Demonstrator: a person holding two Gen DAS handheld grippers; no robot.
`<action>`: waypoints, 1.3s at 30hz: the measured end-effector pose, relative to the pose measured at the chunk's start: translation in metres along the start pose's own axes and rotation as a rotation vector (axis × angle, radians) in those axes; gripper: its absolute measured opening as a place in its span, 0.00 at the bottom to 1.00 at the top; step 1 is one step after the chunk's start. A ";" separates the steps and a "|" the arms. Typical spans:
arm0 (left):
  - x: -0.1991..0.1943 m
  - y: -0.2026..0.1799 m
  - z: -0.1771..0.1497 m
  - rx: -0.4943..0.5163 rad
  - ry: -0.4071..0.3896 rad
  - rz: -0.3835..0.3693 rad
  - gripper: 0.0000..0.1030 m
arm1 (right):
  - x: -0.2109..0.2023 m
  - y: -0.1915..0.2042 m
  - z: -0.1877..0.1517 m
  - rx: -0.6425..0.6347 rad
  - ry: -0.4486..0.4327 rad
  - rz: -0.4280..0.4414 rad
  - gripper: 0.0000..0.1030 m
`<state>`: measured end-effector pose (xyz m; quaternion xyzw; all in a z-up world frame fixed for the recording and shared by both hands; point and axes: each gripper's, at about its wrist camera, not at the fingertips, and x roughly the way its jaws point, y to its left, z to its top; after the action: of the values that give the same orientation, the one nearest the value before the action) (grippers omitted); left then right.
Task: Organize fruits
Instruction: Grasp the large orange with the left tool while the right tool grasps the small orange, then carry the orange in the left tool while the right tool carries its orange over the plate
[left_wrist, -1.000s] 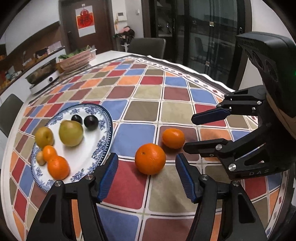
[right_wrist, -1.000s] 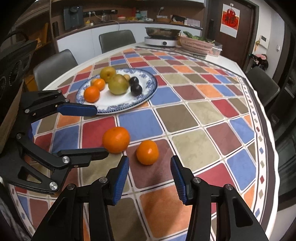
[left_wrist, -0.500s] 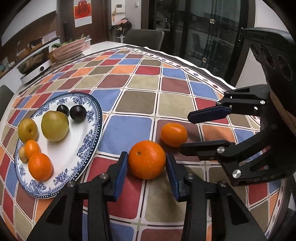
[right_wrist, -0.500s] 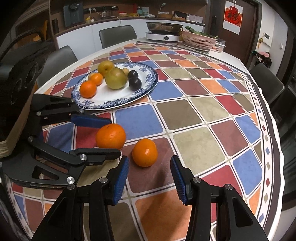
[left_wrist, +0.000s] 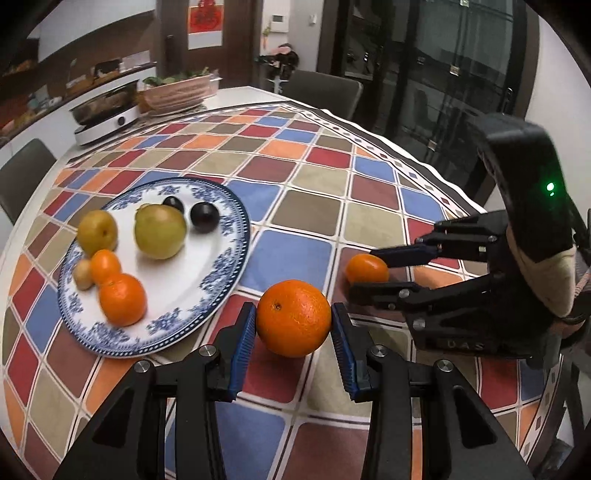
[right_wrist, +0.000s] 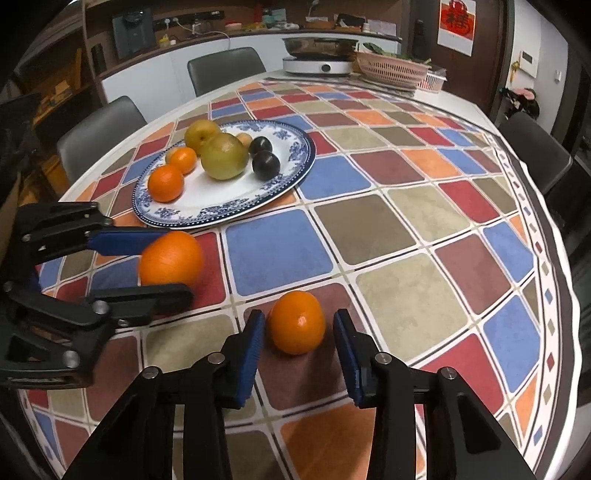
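The large orange is sitting on the checked tablecloth just off the rim of the blue-and-white plate, and the left gripper is clamping it, both blue pads pressing its sides. Its peel is looking pebbled and bright, with a dark navel facing the camera. Near it, the smaller, smoother mandarin is lying between the fingers of the right gripper; those jaws are closing, with slim gaps still showing on both sides of the fruit. The two grippers are working close together, side by side. The plate is carrying two yellow-green pears, two dark plums, two mandarins and a small pale fruit, leaving bare white room on its near side. Beyond the plate, cloth is stretching open toward the table's far edge, where a hotpot cooker and a pink basket are standing.
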<state>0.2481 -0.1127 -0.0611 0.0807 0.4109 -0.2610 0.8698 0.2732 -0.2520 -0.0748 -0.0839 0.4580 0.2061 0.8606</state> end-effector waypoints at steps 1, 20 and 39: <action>-0.002 0.001 -0.001 -0.005 -0.003 0.005 0.39 | 0.001 0.001 0.000 0.002 0.004 -0.002 0.31; -0.058 0.028 0.001 -0.084 -0.126 0.072 0.39 | -0.044 0.038 0.030 0.005 -0.136 0.029 0.31; -0.086 0.078 0.031 -0.093 -0.216 0.143 0.39 | -0.055 0.070 0.084 0.013 -0.235 0.047 0.31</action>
<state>0.2644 -0.0236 0.0186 0.0406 0.3197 -0.1862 0.9281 0.2795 -0.1763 0.0207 -0.0428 0.3570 0.2317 0.9039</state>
